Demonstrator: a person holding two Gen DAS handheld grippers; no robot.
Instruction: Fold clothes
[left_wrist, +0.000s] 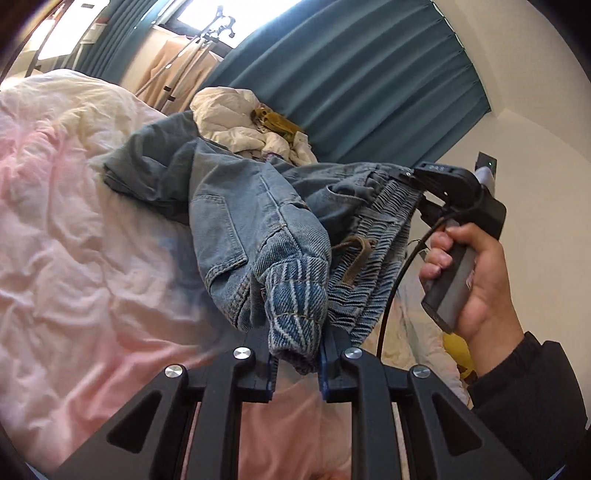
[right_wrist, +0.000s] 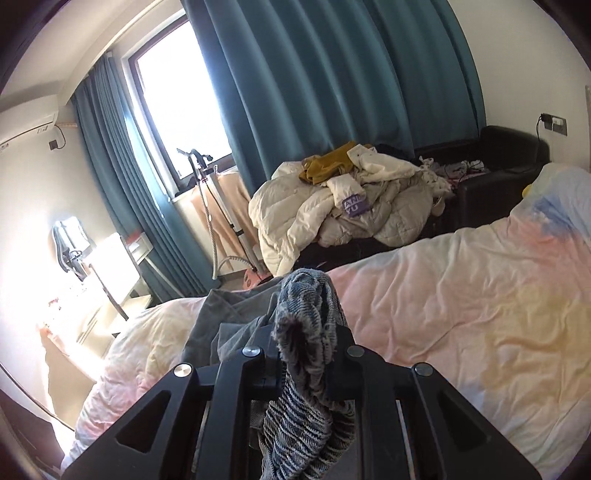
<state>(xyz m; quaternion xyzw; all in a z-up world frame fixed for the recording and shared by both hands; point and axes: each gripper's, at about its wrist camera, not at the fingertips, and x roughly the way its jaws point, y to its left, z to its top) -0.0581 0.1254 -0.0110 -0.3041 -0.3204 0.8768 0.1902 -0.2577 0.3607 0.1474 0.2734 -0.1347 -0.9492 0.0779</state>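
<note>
A pair of blue jeans (left_wrist: 236, 221) hangs above the bed, stretched by its waistband between both grippers. In the left wrist view my left gripper (left_wrist: 295, 343) is shut on a folded corner of the waistband. My right gripper (left_wrist: 417, 181), held by a hand (left_wrist: 476, 280), pinches the elastic waistband at its other end. From the right wrist view, my right gripper (right_wrist: 306, 343) is shut on bunched denim (right_wrist: 306, 306). The legs drape down onto a grey garment (left_wrist: 147, 173) that lies on the bed.
The bed (right_wrist: 461, 314) has a rumpled pink and cream duvet. A heap of cream jackets (right_wrist: 332, 206) lies on a black sofa (right_wrist: 509, 155) beyond it. Teal curtains (right_wrist: 332, 74), a garment steamer (right_wrist: 207, 206) and a desk (right_wrist: 110, 266) stand by the window.
</note>
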